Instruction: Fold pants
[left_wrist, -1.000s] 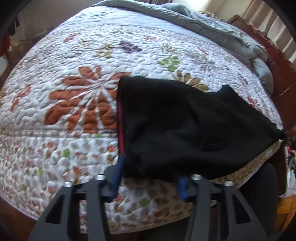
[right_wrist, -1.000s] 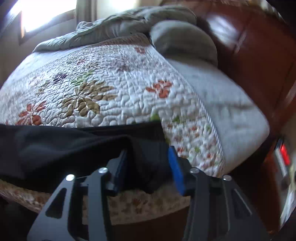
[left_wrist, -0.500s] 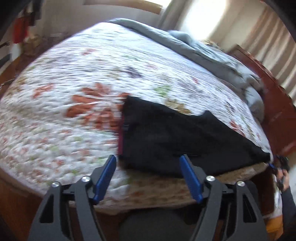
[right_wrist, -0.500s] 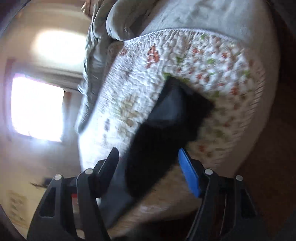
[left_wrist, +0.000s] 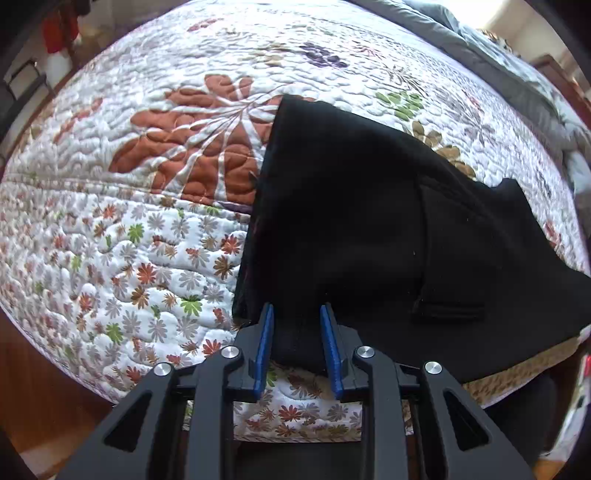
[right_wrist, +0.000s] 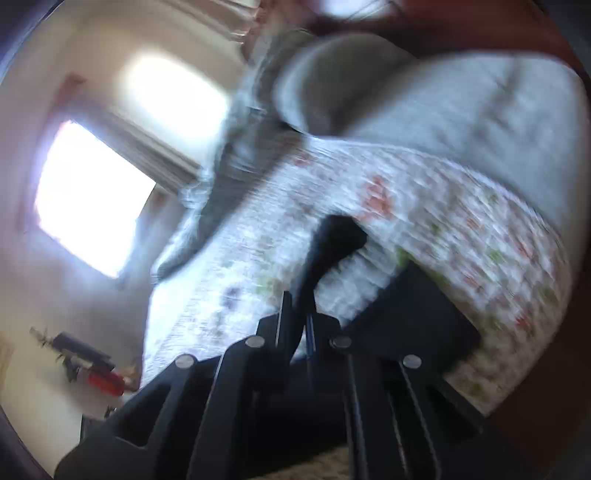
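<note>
Black pants (left_wrist: 369, 221) lie across the near edge of a floral quilted bed (left_wrist: 147, 184), waistband end to the left. My left gripper (left_wrist: 296, 310) points steeply down at their near left corner. Its jaws are closing, and the blue pads (left_wrist: 264, 343) pinch a bunch of the black cloth. The right wrist view is blurred and tilted. There my right gripper (right_wrist: 297, 310) has its jaws closing to a narrow slit on a strip of the pants (right_wrist: 332, 236), which rises from between the fingers. More black cloth (right_wrist: 417, 314) lies on the quilt to its right.
A grey duvet (left_wrist: 480, 40) is bunched along the far side of the bed. A grey pillow (right_wrist: 343, 81) rests by the dark wooden headboard (right_wrist: 480, 22). A bright window (right_wrist: 92, 195) shows at the left. Wooden floor (left_wrist: 37, 387) lies below the bed's edge.
Both grippers stood wide open around the pants' near edge and have now closed on the cloth. The left dropped closer to the corner. The right view has rolled and blurred.
</note>
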